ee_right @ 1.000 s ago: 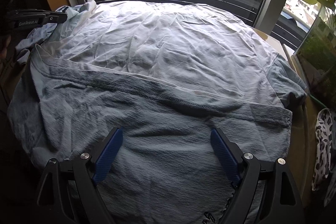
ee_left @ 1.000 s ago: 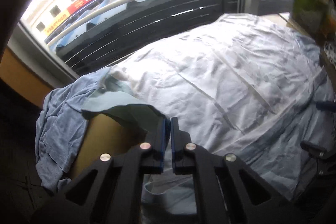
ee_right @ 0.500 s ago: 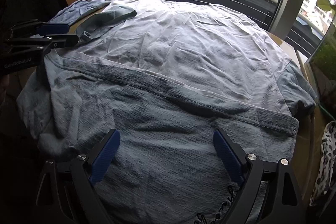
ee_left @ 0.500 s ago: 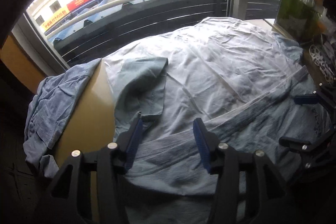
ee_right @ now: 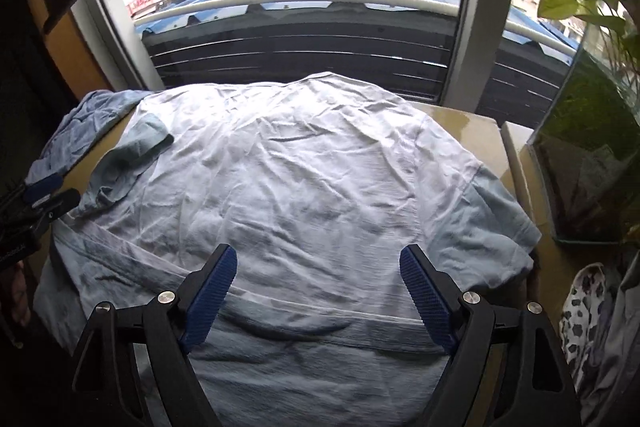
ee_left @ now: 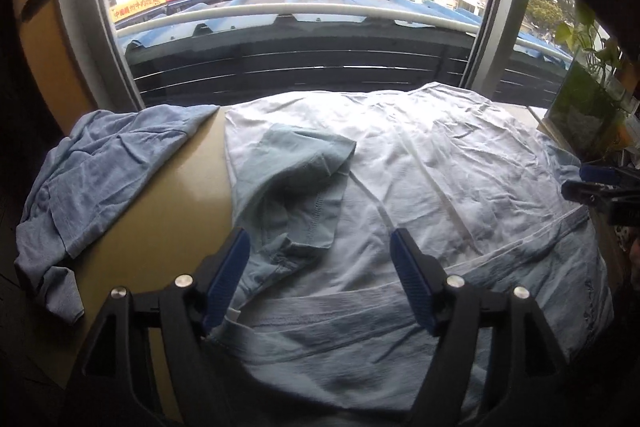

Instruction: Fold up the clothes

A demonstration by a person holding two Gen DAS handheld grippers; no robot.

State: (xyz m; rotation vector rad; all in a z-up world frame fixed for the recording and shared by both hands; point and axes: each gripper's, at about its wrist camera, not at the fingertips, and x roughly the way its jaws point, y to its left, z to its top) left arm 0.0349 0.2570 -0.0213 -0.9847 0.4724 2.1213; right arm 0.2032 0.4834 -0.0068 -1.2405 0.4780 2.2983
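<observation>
A pale blue T-shirt lies spread over the tan table. Its near hem is folded up in a band. The left sleeve lies folded inward on the shirt's body. Just above that sleeve hovers my left gripper, jaws opening and gripping nothing. The right sleeve lies flat at the table's right edge. Over the folded hem my right gripper stands wide, jaws closing a little, and the cloth below is not pinched. Each gripper shows at the edge of the other's view.
A second, darker blue garment lies crumpled at the table's left end and hangs over its edge. A glass tank with a plant stands at the right. A leopard-print cloth lies at the near right. A window and railing run behind the table.
My left gripper was shut on the left sleeve; it has let go and opened, and the sleeve now lies folded on the shirt. My right gripper stayed wide and rose away from the hem.
</observation>
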